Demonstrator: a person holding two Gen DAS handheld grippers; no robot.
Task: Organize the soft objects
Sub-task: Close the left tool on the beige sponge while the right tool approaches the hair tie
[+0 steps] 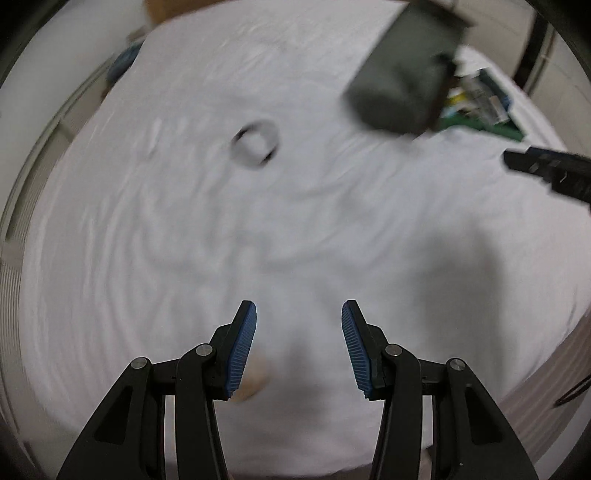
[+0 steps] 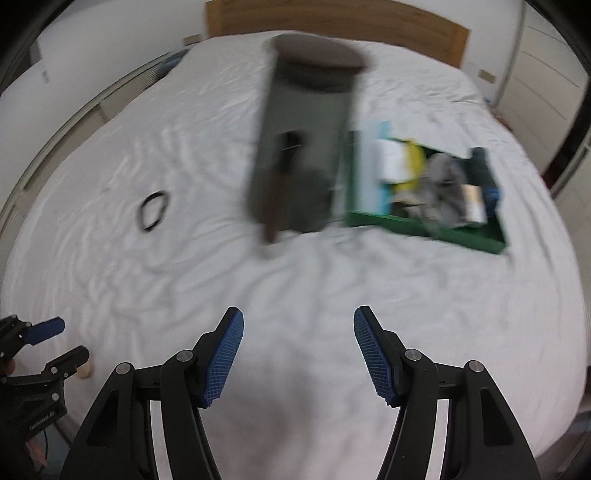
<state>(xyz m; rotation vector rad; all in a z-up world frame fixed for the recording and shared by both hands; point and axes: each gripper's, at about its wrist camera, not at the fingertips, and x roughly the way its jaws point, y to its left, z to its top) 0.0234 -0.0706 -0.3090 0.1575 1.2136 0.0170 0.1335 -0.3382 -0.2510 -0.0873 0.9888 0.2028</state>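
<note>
Soft items in the green tray blur together; both grippers' fingers spread, empty.

Only faint white lettering stood on the black left gripper body, too blurred to read.

A white bed sheet, wrinkled all over, covers the mattress and fills most of both views. A wooden headboard stands at the far end of the bed against a white wall, and pale cupboard doors show at the far right. Along the left edge of the bed runs a pale ribbed strip, too blurred to tell what it is, and a small tan block lies on the sheet near the bed's near left corner.
</note>
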